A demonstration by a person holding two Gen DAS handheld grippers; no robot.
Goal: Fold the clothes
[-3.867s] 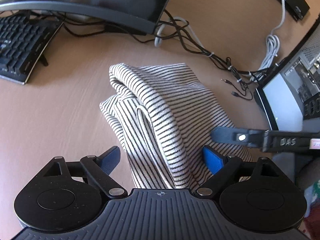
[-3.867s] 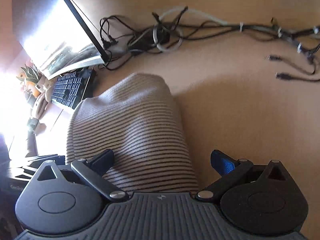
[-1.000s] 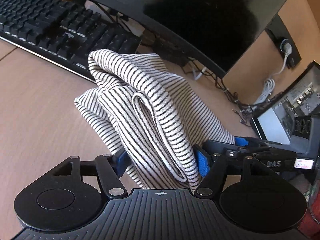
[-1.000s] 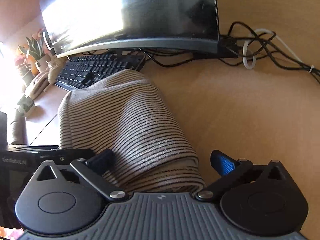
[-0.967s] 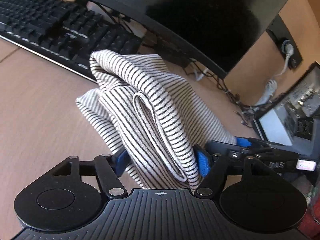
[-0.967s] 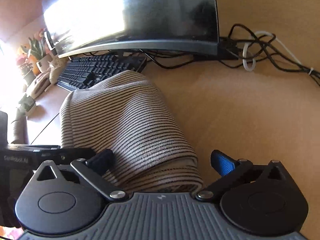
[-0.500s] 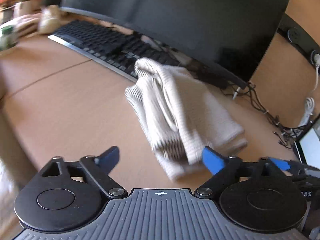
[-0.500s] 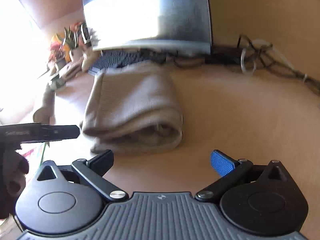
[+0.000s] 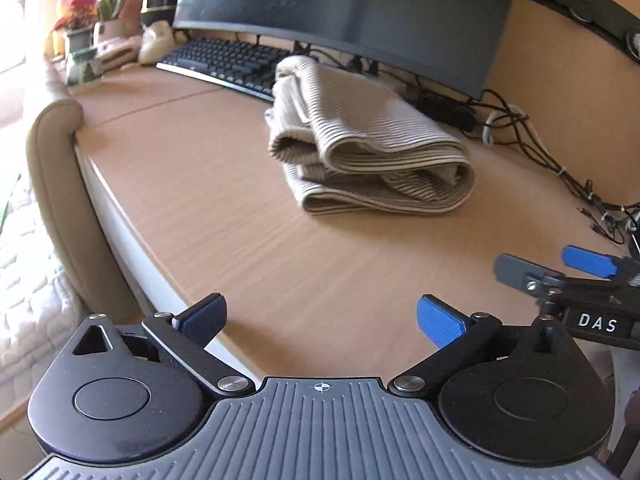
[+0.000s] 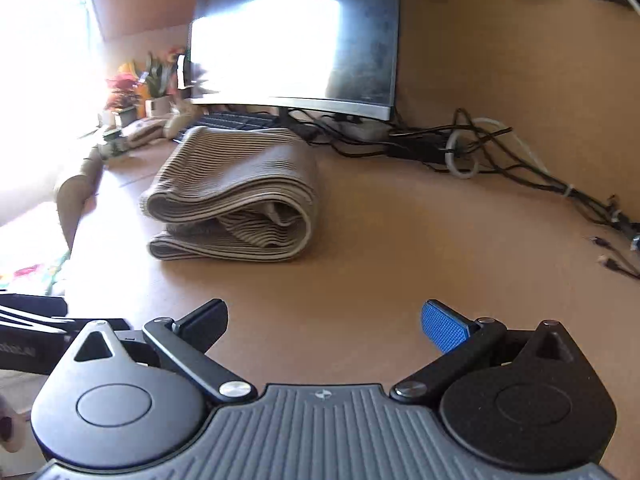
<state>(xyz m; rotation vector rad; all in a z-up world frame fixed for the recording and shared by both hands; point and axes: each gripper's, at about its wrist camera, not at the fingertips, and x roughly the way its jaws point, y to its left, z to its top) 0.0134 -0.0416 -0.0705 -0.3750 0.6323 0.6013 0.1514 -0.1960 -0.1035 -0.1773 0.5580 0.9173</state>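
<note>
Both grippers have backed away from the striped garment (image 9: 372, 148), which now lies folded on the desk (image 9: 240, 220) in front of the monitor (image 9: 352, 16); the left gripper (image 9: 320, 316) has just been opening and stands spread and empty, as does the right gripper (image 10: 324, 320). Folding looks complete, so the next move likely calls only for withdrawal or a fresh garment. Motion blur smears the stripes, and the bundle's far side is hidden.

I'm seeing sunlight flooding in from left of the tongs, glare washing out the monitor (image 10: 294, 46), motion blur softening everything, fisheye bending the edges.
</note>
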